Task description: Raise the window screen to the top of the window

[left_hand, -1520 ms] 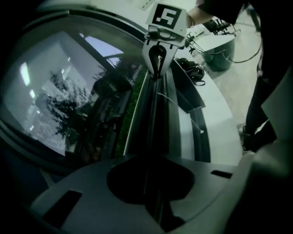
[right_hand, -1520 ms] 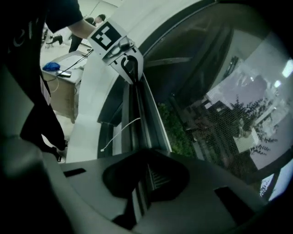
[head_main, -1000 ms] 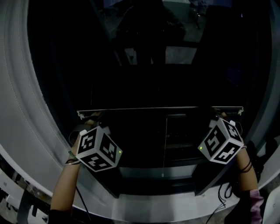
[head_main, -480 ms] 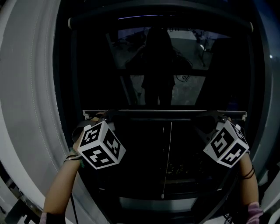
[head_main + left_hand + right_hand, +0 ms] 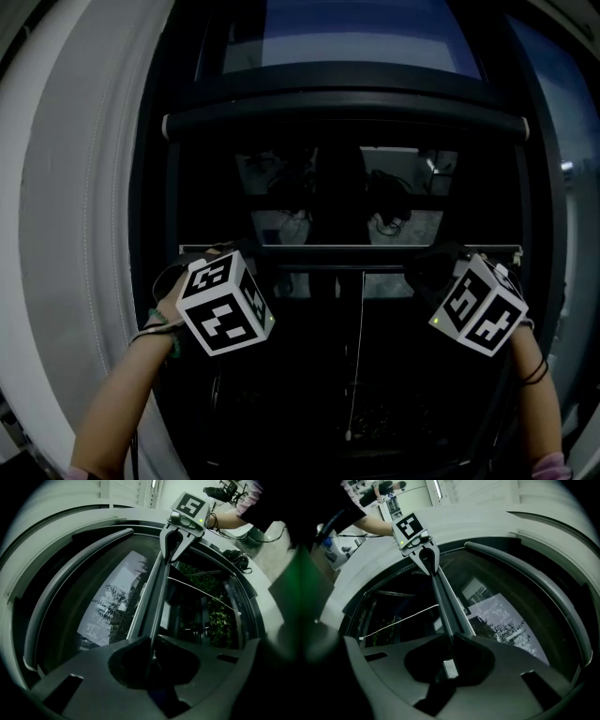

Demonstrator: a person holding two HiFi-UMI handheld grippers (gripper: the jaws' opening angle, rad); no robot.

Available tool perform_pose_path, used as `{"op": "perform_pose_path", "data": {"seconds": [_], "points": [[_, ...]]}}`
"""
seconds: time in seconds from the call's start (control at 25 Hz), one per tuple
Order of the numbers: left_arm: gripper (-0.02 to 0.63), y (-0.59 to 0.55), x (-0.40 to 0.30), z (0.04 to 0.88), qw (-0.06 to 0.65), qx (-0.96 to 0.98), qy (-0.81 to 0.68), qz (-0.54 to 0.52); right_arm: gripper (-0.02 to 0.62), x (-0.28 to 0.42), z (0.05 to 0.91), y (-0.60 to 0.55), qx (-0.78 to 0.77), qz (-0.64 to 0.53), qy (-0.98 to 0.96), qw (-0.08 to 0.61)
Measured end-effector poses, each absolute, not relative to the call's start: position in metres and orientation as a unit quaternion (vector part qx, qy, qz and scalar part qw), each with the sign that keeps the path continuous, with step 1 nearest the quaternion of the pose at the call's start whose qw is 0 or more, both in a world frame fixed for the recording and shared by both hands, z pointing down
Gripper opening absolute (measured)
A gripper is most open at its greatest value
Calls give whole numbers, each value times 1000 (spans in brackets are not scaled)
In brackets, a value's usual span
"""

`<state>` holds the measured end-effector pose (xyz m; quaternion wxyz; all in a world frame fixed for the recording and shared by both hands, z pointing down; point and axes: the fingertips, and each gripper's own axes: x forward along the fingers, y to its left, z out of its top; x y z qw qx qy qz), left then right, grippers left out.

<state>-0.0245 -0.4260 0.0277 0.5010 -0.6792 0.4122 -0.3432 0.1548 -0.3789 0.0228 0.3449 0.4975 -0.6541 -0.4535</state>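
Tightly on screen bar (image 5: 356, 249) (left gripper (image 5: 151, 654), right gripper (image 5: 449, 660))

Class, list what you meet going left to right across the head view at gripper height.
White curved window frame, left hand-held gripper, thin white hanging cord, right hand-held gripper.
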Motion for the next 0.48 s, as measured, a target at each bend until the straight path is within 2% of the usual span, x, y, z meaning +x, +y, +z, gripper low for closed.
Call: {"op": "perform_pose_path", "data": {"seconds": [0.48], "points": [[43,-424,-27,-75,517,-666,442,-305,43,152,-77,-378,533,-473,-622,323]]}}
